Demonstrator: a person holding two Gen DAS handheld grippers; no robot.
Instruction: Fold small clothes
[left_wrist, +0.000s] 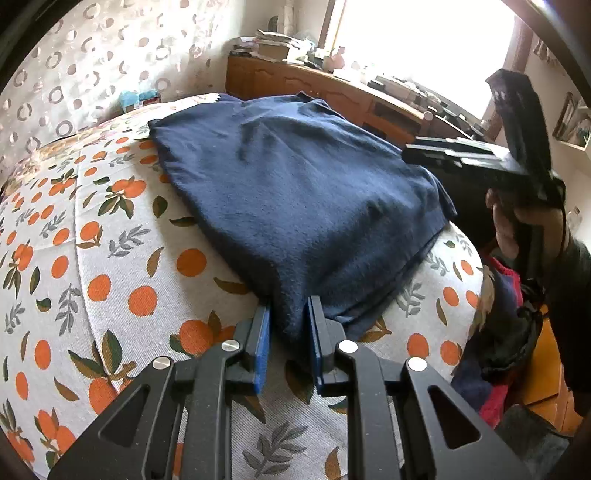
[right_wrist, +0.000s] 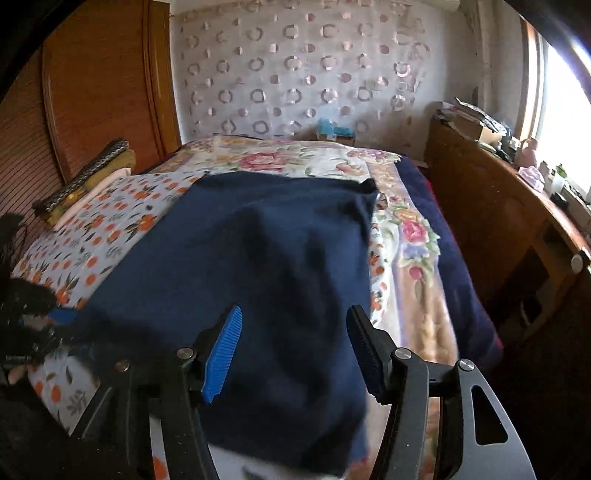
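The bed (left_wrist: 110, 258) filled most of both views, covered with a white sheet printed with oranges (left_wrist: 92, 288); a flowered blanket (right_wrist: 410, 236) lay on its far part, seen in the right wrist view. I take the navy garment (left_wrist: 295, 192) as the landmark, because it was the task's thing: it lay spread on the orange sheet, near the bed's near edge, fairly flat with some soft wrinkles.

Beyond the garment stood a wooden sideboard (left_wrist: 332, 92) under a bright window. Beside the garment, off the bed's edge, a pile of dark and red clothes (left_wrist: 498, 332) waited.

The left gripper (left_wrist: 288, 332) was at the garment's near corner, and its blue pads were clenched on a bunched fold of the navy cloth. The right gripper (right_wrist: 291, 350) hung just above the garment's near side with its jaws apart and nothing pressed between them; the cloth was below them, not in them. In the left wrist view the same tool was beside the garment's edge, carried by a hand (left_wrist: 524, 221).

My judgement is that one fold was in progress: the left side had its corner, the right side had not yet taken one. The next move probably calls for the right gripper to go down to the matching corner, close on a single layer, and then both should lift together so that the cloth does not twist.
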